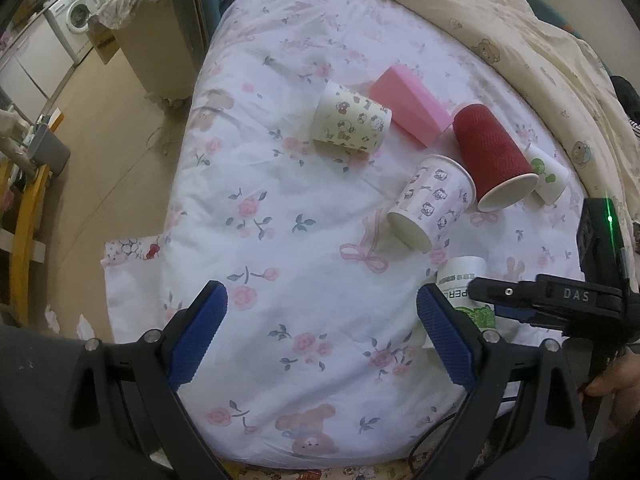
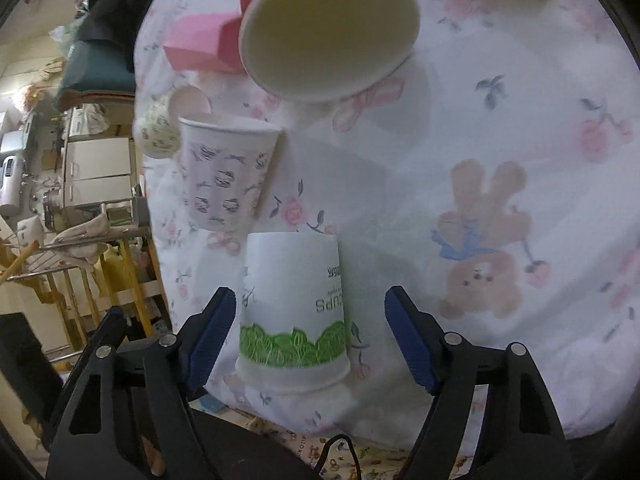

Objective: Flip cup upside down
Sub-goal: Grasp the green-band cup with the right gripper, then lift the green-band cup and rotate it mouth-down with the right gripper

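A white paper cup with a green leaf band and upside-down lettering [image 2: 294, 312] stands low in the middle of the right wrist view, its rim down on the bed's white floral sheet [image 2: 480, 120] and its base up. The right tongs [image 2: 310, 334] are spread wide around it, a blue pad on each side and a clear gap to the cup wall on both, so nothing is held. Judging by the inverted print, this cup is already turned over, and the wide stance suits a release or a check rather than a grasp.

In the left wrist view the same cup [image 1: 466, 292] shows at the lower right, partly behind the black body of the other tool. The left tongs [image 1: 322, 334] are open too and empty, hovering over bare sheet at the bottom of the frame, well apart from any cup.

Further up that view lie the others, all on their sides: a cream paper cup with small cartoon prints [image 1: 350, 120] near the centre, a pale pink cartoon-print paper cup [image 1: 432, 204] below and right of it, a tall dark red ribbed paper cup [image 1: 494, 156] touching that one, and a small white cup with a green motif [image 1: 550, 174] just beside the red one's rim. A pink rectangular foam block [image 1: 410, 110] rests behind them. These look like the cups still to be flipped; the soft bedding may let them roll when nudged.
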`<state>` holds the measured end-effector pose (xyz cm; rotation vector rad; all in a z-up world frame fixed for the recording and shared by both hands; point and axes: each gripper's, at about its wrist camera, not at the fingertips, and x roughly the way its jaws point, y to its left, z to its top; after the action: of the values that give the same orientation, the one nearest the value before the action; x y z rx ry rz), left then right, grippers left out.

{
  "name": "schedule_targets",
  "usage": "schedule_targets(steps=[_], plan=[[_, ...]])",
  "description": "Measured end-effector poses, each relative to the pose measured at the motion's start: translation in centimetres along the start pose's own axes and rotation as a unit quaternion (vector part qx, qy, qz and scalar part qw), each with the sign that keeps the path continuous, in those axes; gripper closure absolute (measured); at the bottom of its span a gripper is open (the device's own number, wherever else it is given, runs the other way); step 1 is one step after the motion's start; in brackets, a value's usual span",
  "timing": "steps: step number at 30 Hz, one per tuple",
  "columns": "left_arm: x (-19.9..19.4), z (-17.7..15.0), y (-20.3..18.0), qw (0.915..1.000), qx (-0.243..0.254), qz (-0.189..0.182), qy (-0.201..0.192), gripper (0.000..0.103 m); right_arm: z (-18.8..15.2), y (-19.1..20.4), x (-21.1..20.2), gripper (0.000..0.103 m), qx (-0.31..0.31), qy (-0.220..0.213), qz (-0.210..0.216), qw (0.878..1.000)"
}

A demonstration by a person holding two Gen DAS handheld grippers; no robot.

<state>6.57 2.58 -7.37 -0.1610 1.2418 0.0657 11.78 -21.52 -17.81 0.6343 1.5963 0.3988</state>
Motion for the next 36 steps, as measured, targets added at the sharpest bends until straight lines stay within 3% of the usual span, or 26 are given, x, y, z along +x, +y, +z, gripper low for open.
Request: schedule_targets(steps=[9, 13, 17, 26, 30, 33, 36], plan=[[0.5, 0.0, -0.9, 0.9999, 0.014, 0.007, -0.001, 0.009, 1.1, 1.4, 2.5, 0.031, -0.03, 0.013, -0.026, 0.999], [0.6, 0.1, -0.8, 1.0, 0.005, -0.003, -0.002, 0.009, 0.8, 1.4, 2.4, 0.043, -0.039, 0.015, -0.013, 0.999], [0.6, 0.2, -1.0, 1.0, 0.007, -0.003, -0.005, 0.009, 0.6, 1.9, 1.8, 0.044, -0.051, 0.006, -0.006, 0.999], [0.2, 0.1, -0.7, 0.9998, 0.006, -0.007, -0.016, 0.009, 0.0, 2.4, -1.1, 0.044, -0.054, -0.025, 0.02, 0.998], [-0.8, 0.1, -1.2, 0.999, 0.011, -0.03, -0.031, 0.009, -0.6, 3.1, -3.4, 0.044, -0.069, -0.044, 0.02, 0.996], [-1.3, 0.0, -1.9, 0.9972, 0.02, -0.063, -0.035, 0.009, -1.3, 4.3, -6.2, 0.044, -0.106, -0.075, 0.014, 0.991], [-1.7, -0.2, -2.5, 0.996, 0.03, -0.073, -0.042, 0.009, -1.7, 5.1, -8.5, 0.044, -0.135, -0.106, 0.018, 0.985]])
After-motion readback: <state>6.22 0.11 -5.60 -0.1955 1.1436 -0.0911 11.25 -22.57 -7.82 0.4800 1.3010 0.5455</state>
